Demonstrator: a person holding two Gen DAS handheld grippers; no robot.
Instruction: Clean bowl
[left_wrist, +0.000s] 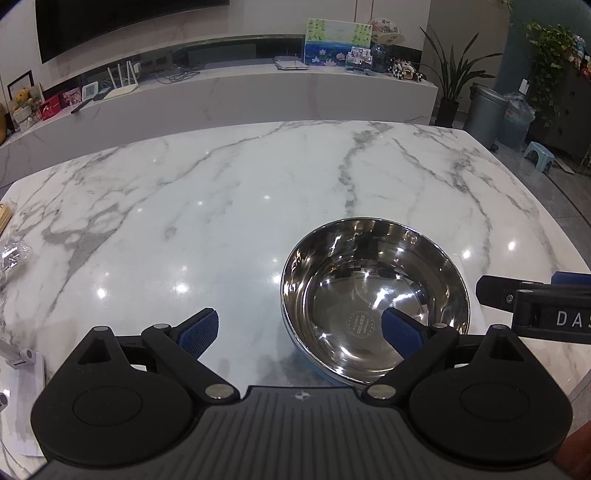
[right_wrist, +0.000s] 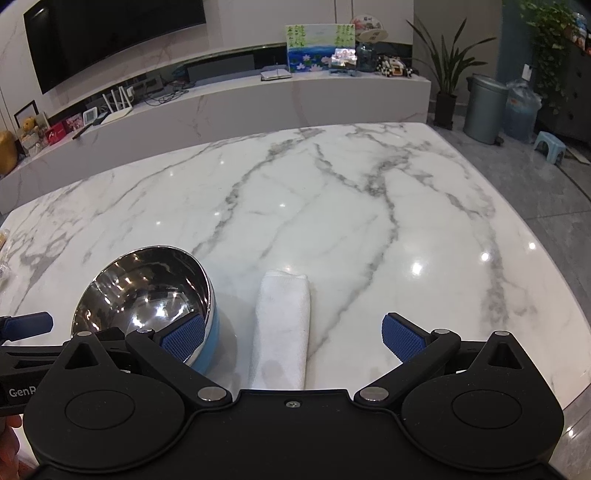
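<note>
A shiny steel bowl (left_wrist: 373, 295) with a blue outer wall stands upright on the white marble table (left_wrist: 221, 206). My left gripper (left_wrist: 301, 332) is open and empty; its right finger hangs over the bowl's near rim, its left finger over bare table. In the right wrist view the bowl (right_wrist: 147, 291) sits at lower left, and a folded white cloth (right_wrist: 282, 325) lies flat beside it on the right. My right gripper (right_wrist: 293, 339) is open and empty, just above and behind the cloth, its left finger in front of the bowl's rim.
The right gripper's body (left_wrist: 535, 306) shows at the right edge of the left wrist view, close to the bowl. Clear wrapping (left_wrist: 11, 258) and white paper (left_wrist: 26, 398) lie at the table's left edge. A low marble TV bench (right_wrist: 258, 99) stands behind the table.
</note>
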